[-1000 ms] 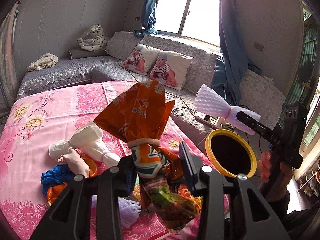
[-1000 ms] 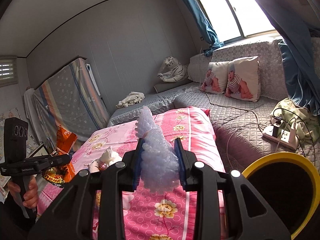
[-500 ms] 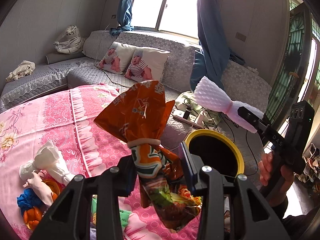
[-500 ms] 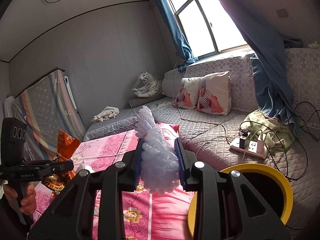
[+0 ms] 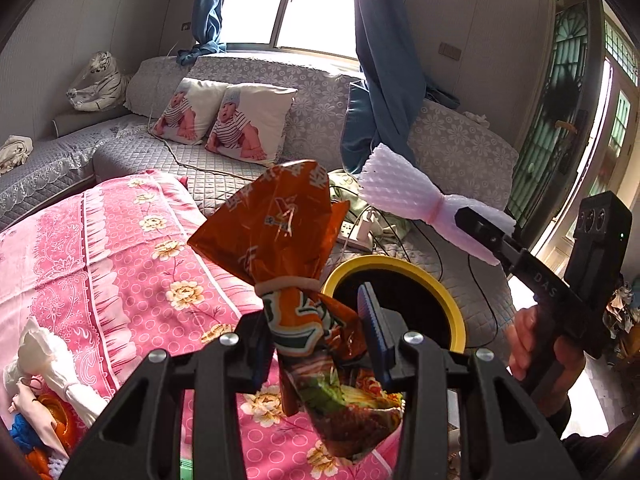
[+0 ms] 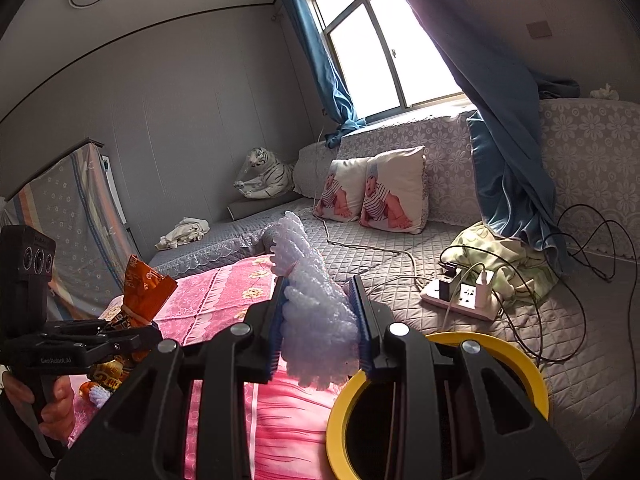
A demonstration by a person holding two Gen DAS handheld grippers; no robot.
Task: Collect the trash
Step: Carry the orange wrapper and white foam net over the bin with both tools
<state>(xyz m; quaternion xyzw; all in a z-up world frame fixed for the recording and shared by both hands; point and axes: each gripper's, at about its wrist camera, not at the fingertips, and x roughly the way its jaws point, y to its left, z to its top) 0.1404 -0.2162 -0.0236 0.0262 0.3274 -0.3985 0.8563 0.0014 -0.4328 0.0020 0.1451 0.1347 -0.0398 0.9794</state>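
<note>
Yellow-rimmed bin [image 6: 520, 364] half behind right tool [image 6: 320, 328]

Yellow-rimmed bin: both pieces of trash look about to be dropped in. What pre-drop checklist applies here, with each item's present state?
1. Left gripper jaws clamp the orange snack wrapper: ok.
2. Right gripper jaws clamp the white foam net: ok.
3. Yellow-rimmed bin mouth open and unblocked: ok.
4. Wrapper directly over the opening: cannot tell; it hangs at the near rim.
5. Foam net over the opening: not ok; it sits beside the rim.
6. Room left inside the bin: cannot tell; interior dark.
</note>
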